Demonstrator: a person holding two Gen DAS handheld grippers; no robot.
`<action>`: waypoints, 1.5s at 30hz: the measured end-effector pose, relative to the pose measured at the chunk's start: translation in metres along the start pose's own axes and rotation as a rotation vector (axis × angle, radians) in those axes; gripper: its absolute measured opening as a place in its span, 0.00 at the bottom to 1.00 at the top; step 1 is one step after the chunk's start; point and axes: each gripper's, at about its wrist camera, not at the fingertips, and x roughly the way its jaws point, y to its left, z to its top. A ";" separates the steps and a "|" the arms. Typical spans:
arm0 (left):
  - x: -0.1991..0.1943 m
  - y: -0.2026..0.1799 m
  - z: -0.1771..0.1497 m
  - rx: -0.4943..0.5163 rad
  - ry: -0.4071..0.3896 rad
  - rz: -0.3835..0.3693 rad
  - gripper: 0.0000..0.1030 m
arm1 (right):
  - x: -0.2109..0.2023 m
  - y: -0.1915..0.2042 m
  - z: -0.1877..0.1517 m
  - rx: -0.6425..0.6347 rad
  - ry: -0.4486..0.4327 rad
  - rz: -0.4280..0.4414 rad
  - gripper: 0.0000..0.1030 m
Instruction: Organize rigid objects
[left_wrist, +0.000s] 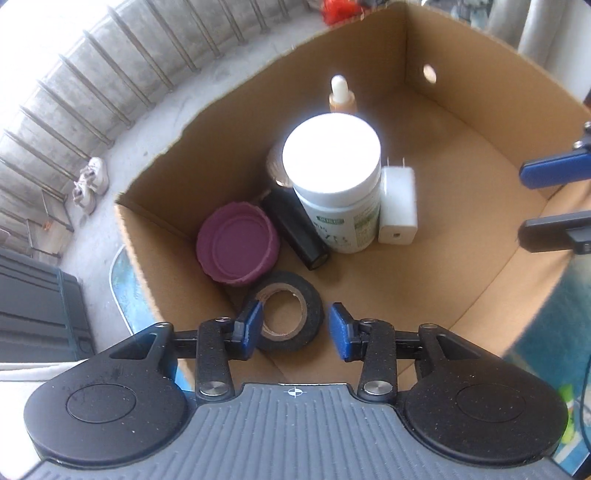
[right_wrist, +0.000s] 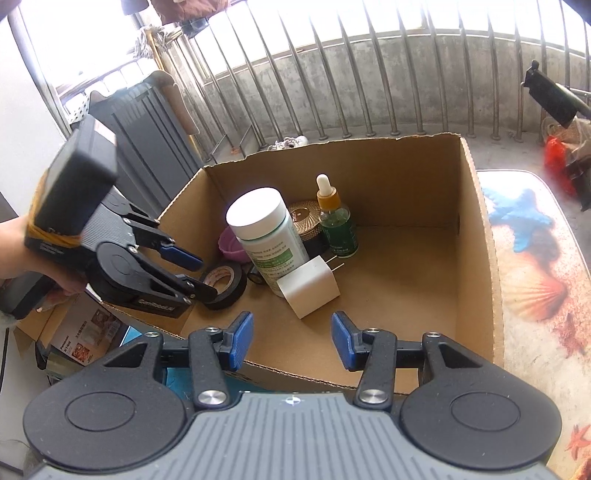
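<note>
An open cardboard box (left_wrist: 461, 122) (right_wrist: 406, 162) holds the items. A black tape roll (left_wrist: 286, 310) (right_wrist: 226, 283) lies flat on the box floor near the corner. My left gripper (left_wrist: 295, 326) (right_wrist: 205, 278) hangs open just over it, blue pads apart at the roll's sides, not pressing. Behind the roll are a purple lid (left_wrist: 236, 247), a black cylinder (left_wrist: 295, 229), a white-capped bottle (left_wrist: 332, 162) (right_wrist: 258, 214), a white charger plug (left_wrist: 398, 206) (right_wrist: 308, 288) and a dropper bottle (right_wrist: 336, 221). My right gripper (right_wrist: 291, 332) (left_wrist: 532, 203) is open and empty above the box's near rim.
The box stands on a mat printed with starfish and shells (right_wrist: 535, 258). A metal railing (right_wrist: 332, 74) runs along a concrete ledge behind. A dark cabinet (right_wrist: 147, 133) and small printed boxes (right_wrist: 88, 332) sit to the left. A person's hand (right_wrist: 22, 251) holds the left gripper.
</note>
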 end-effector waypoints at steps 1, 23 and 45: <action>-0.009 -0.001 -0.005 -0.007 -0.031 -0.005 0.46 | -0.004 0.000 0.000 0.003 -0.016 -0.002 0.48; -0.021 -0.125 -0.161 -0.219 -0.499 -0.304 0.48 | -0.122 0.033 -0.055 -0.061 -0.190 -0.025 0.49; -0.006 -0.173 -0.173 -0.180 -0.521 -0.204 0.14 | -0.067 0.017 -0.130 0.059 0.072 0.032 0.49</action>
